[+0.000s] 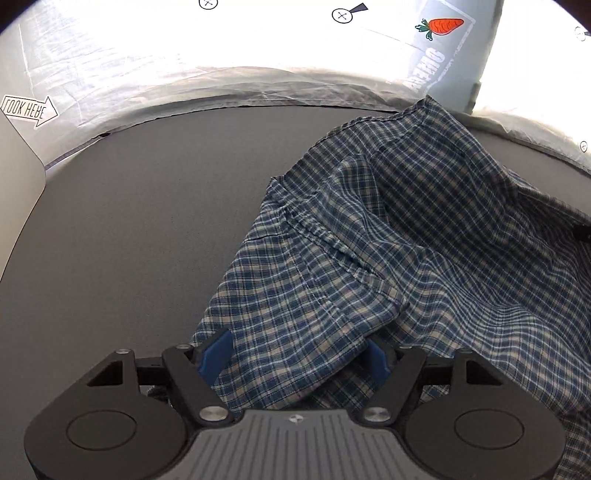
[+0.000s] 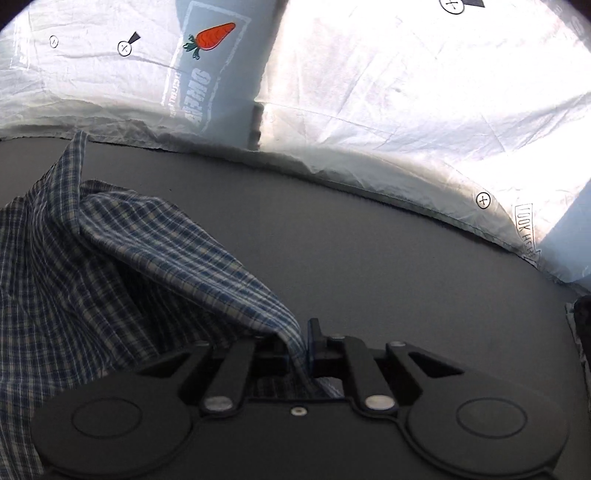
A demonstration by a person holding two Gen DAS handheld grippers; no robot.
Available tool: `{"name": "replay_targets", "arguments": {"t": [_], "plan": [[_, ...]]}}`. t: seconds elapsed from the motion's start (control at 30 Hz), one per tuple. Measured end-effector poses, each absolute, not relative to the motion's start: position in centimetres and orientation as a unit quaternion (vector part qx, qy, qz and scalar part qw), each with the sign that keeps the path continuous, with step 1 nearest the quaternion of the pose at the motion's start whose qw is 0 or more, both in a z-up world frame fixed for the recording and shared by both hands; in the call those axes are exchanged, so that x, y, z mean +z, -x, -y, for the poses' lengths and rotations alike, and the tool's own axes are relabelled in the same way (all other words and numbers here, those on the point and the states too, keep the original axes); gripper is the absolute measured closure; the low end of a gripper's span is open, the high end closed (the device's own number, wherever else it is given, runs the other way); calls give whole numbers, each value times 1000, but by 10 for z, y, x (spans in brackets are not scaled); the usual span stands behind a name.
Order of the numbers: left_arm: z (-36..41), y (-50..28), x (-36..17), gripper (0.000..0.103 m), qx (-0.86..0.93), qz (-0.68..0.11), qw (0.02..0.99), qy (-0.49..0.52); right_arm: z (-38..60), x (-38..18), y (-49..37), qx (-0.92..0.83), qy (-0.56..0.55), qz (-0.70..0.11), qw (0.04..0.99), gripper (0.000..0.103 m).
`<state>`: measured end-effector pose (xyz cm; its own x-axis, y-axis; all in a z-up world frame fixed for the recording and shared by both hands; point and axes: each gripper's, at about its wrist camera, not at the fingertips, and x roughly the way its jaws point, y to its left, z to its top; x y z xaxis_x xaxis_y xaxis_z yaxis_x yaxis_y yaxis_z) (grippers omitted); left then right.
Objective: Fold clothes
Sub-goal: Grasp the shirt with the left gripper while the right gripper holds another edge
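A blue and white plaid garment lies crumpled on the dark grey table, filling the right half of the left wrist view. My left gripper stands over its near edge with the blue pads wide apart. Cloth lies loosely between them and a fold drapes over the right pad; nothing is pinched. In the right wrist view the garment is on the left, and a corner of it runs up into my right gripper. That gripper is shut on the corner, so the fabric stretches taut from it.
A crinkled white sheet rises behind the table, with a carrot sticker and an arrow label. Bare grey table stretches right of the garment. A dark object shows at the right edge of the right wrist view.
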<state>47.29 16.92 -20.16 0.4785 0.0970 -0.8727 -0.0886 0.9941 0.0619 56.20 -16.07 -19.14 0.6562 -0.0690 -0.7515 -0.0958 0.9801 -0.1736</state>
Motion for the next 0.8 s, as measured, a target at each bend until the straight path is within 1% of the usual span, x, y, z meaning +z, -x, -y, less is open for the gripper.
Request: {"name": "replay_targets", "arguments": {"t": [0.07, 0.17, 0.23, 0.3, 0.33, 0.43, 0.5, 0.57, 0.67, 0.8], "plan": [[-172, -471, -202, 29, 63, -506, 860, 3, 197, -181, -561, -54, 49, -407, 910, 94], [-178, -466, -202, 34, 79, -500, 862, 28, 252, -175, -550, -164, 43, -406, 898, 93], [-182, -462, -199, 38, 88, -494, 864, 47, 273, -178, -540, -208, 72, -413, 884, 92], [-187, -459, -197, 41, 93, -490, 865, 64, 287, -178, -525, -232, 76, -420, 874, 82], [-188, -457, -196, 43, 95, -487, 865, 75, 289, -177, -519, -235, 73, -422, 872, 81], [-194, -453, -194, 48, 100, -483, 864, 105, 268, -174, -508, -208, 78, -413, 883, 75], [-196, -451, -195, 49, 104, -484, 860, 124, 250, -170, -505, -174, 73, -402, 896, 66], [-195, -452, -195, 48, 107, -483, 860, 127, 227, -168, -511, -118, 64, -391, 910, 59], [-193, -452, -194, 47, 101, -479, 864, 118, 192, -168, -525, -29, 52, -388, 920, 58], [-191, -457, -196, 47, 94, -474, 869, 107, 144, -175, -553, 84, -8, -404, 911, 57]]}}
